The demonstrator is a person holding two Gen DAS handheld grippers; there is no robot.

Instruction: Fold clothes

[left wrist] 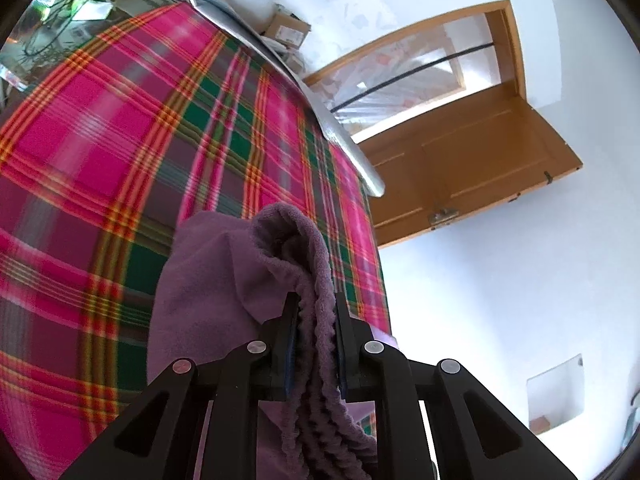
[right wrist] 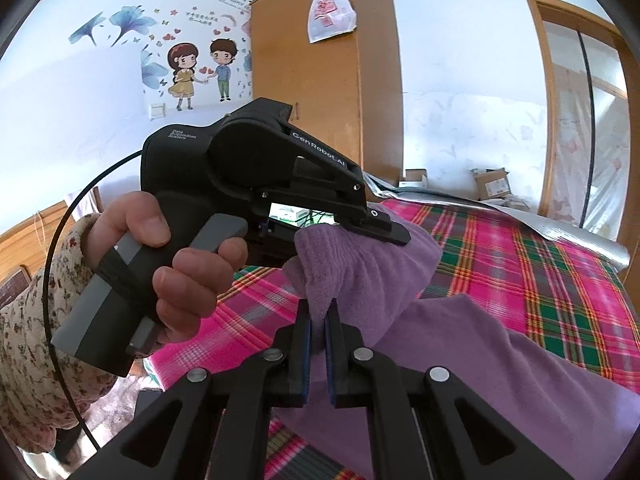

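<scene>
A purple fleece garment [right wrist: 460, 344] hangs over a bed with a pink, green and orange plaid cover [right wrist: 520, 248]. My left gripper [left wrist: 317, 312] is shut on a bunched ribbed edge of the garment [left wrist: 288, 240]. In the right wrist view the left gripper [right wrist: 394, 232], held in a hand, pinches the same cloth just ahead. My right gripper [right wrist: 318, 316] is shut on a fold of the garment close beneath it. The two grippers are close together, lifting the cloth off the plaid cover [left wrist: 120, 140].
A wooden wardrobe [right wrist: 320, 80] stands behind the bed, and a wooden door [left wrist: 460, 160] is open at the right. Cardboard boxes [right wrist: 494, 188] and a silver mat [left wrist: 344, 136] lie along the bed's far edge. A black cable [right wrist: 56, 280] loops at the left.
</scene>
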